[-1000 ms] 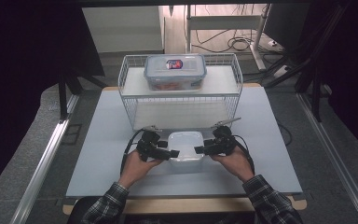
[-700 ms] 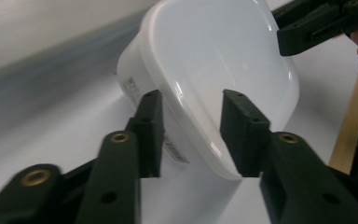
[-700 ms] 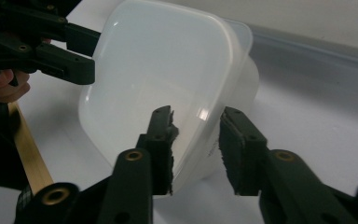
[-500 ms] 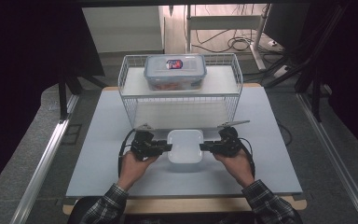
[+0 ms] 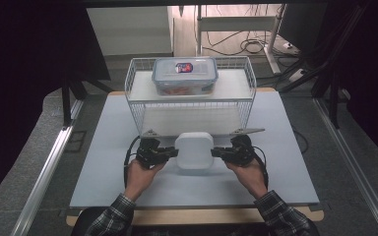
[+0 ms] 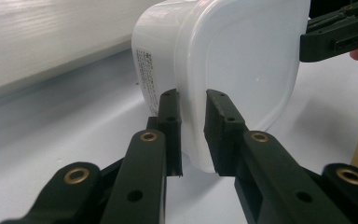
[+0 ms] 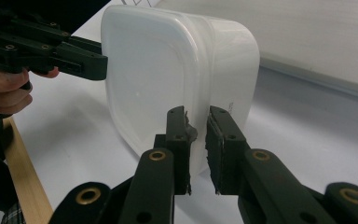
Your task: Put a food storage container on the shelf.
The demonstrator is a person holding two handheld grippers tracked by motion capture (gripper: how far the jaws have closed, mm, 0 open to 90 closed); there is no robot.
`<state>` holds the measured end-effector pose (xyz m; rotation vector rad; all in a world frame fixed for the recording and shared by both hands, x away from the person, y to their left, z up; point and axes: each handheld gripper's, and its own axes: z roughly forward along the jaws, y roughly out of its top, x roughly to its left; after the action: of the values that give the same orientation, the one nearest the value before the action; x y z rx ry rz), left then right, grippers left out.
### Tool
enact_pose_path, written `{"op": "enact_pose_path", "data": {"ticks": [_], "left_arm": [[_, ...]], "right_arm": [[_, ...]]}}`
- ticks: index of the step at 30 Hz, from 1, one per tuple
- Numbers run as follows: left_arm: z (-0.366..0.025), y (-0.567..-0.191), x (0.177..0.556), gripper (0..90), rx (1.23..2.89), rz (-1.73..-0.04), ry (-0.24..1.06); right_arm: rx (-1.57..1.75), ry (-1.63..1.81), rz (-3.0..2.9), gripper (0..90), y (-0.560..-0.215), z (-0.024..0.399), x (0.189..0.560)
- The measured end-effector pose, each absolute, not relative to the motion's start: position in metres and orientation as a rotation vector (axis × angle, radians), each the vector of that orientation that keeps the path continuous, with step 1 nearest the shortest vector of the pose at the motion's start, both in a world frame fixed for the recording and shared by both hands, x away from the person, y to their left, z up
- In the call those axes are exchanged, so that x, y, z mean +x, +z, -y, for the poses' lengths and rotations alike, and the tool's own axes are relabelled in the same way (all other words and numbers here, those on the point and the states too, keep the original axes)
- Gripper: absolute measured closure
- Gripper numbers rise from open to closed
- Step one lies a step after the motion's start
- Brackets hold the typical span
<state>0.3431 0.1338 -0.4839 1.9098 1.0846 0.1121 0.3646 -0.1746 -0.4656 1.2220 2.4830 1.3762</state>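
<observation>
both hands low, level; left gripper [image 5: 171, 153] and right gripper [image 5: 218, 152] fingers just closed, clamped on white container [image 5: 194, 150] rim.

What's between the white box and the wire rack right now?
Nothing: in the high view a bare strip of table separates the white box from the wire rack.

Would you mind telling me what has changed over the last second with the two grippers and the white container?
Both jaw pairs have just been closing: the left gripper and the right gripper now clamp opposite edges of the white container. The hands barely moved. The wire rack and the lidded box on it stayed put.
</observation>
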Motion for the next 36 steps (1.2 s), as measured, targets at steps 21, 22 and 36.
{"op": "enact_pose_path", "data": {"ticks": [21, 22, 36], "left_arm": [[-0.149, -0.434, 0.337, 77.3, 1.828, -1.02, 0.242], [-0.149, -0.434, 0.337, 77.3, 1.828, -1.02, 0.242], [-0.154, -0.379, 0.335, 77.2, 1.798, -0.948, 0.377]], "right_arm": [[1.07, 1.459, -2.405, 79.2, -0.419, 0.164, 0.364], [1.07, 1.459, -2.405, 79.2, -0.419, 0.164, 0.364], [0.94, 1.504, -2.319, 79.2, -0.369, 0.157, 0.365]]}}
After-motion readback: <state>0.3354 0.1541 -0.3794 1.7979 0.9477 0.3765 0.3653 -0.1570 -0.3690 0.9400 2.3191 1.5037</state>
